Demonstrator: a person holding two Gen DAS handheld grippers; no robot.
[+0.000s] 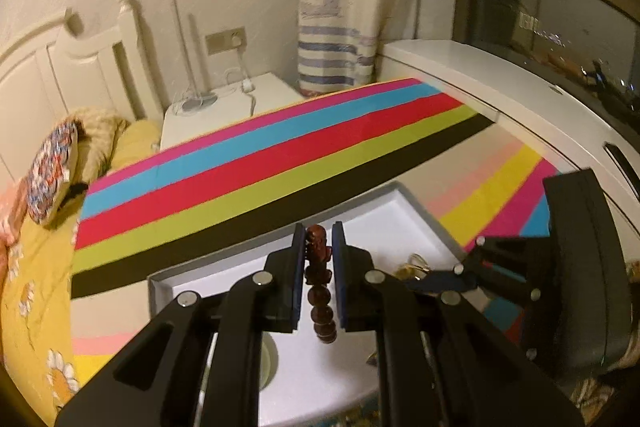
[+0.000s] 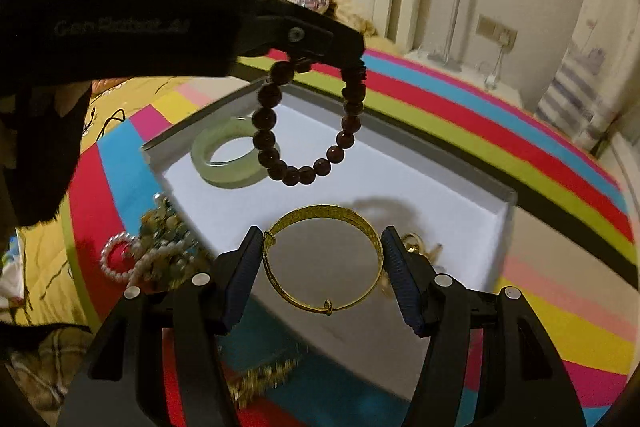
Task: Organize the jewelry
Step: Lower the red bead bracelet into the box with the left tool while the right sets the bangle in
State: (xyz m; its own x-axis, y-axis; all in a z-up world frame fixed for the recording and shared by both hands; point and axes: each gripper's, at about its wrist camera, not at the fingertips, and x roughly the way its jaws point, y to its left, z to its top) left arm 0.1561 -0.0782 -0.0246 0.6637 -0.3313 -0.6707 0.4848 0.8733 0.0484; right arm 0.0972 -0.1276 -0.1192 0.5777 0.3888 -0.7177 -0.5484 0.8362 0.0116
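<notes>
My left gripper (image 1: 318, 247) is shut on a dark red bead bracelet (image 1: 320, 291) and holds it above the white tray (image 1: 404, 211); the bracelet (image 2: 308, 131) hangs from it in the right wrist view too. My right gripper (image 2: 322, 259) is shut on a gold bangle (image 2: 324, 259) at the tray's near edge (image 2: 508, 203). A pale green jade bangle (image 2: 228, 163) lies inside the tray at its far left.
A heap of pearl and bead jewelry (image 2: 152, 247) lies left of the tray on the striped cloth (image 2: 520, 131). A gold chain (image 2: 264, 379) lies in front of the tray. A gold piece (image 2: 420, 247) sits behind my right finger. A bed and nightstand stand behind.
</notes>
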